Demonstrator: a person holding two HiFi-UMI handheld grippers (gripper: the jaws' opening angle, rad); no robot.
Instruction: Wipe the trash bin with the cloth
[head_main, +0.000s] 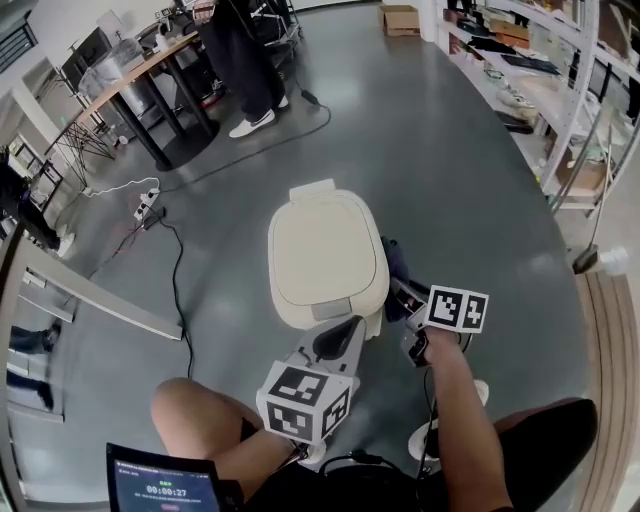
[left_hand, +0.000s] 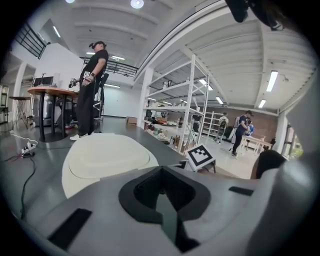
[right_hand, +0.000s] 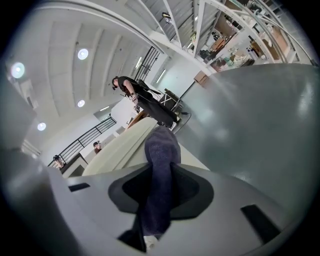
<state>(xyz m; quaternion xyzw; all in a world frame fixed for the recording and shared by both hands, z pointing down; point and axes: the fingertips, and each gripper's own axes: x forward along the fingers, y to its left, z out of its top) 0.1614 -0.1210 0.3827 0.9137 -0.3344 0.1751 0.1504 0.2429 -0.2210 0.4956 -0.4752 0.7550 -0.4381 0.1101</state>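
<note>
A cream trash bin (head_main: 325, 260) with its lid down stands on the grey floor in front of me. My right gripper (head_main: 400, 295) is at the bin's right side, shut on a dark blue cloth (head_main: 395, 265) that lies against the bin's wall. The right gripper view shows the cloth (right_hand: 161, 165) pinched between the jaws of the right gripper (right_hand: 160, 192), with the bin (right_hand: 125, 150) just beyond. My left gripper (head_main: 340, 338) hovers at the bin's near edge, shut and holding nothing. In the left gripper view, the left gripper (left_hand: 162, 195) faces the lid (left_hand: 107, 155).
A person (head_main: 245, 60) stands by a table (head_main: 130, 85) at the back left. A power strip (head_main: 148, 208) and a black cable (head_main: 180, 290) lie on the floor to the left. Shelving (head_main: 560, 90) lines the right side. A timer screen (head_main: 165, 485) sits by my knee.
</note>
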